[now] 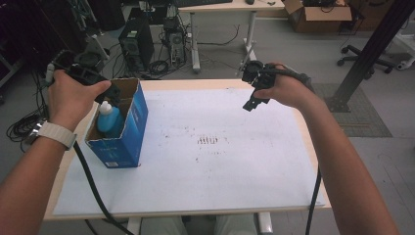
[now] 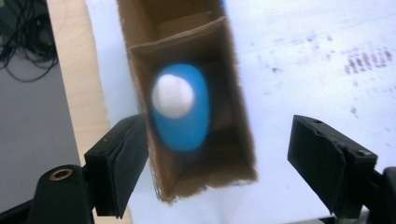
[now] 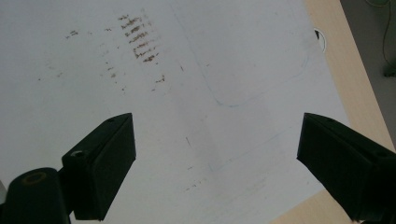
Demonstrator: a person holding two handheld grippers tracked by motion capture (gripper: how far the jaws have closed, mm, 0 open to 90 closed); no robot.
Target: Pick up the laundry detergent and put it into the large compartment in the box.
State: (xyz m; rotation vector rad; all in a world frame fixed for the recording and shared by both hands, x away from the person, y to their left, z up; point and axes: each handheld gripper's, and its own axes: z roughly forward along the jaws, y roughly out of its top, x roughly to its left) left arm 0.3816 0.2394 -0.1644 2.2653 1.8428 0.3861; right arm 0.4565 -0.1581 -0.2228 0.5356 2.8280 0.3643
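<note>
Left tongs (image 2: 217,154) open above blue box (image 1: 128,128), blue bottle (image 2: 183,108) upright inside; right tongs (image 3: 215,163) open, empty.

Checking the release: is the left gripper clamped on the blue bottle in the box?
No. In the left gripper view the left gripper has its jaws apart above the cardboard box, and the blue bottle stands inside untouched.

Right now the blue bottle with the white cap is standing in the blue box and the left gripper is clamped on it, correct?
Not quite. The blue bottle does stand in the blue box, but the left gripper is not clamped on it. The left gripper view shows the jaws spread wide above the box, pads clear of the bottle.
</note>
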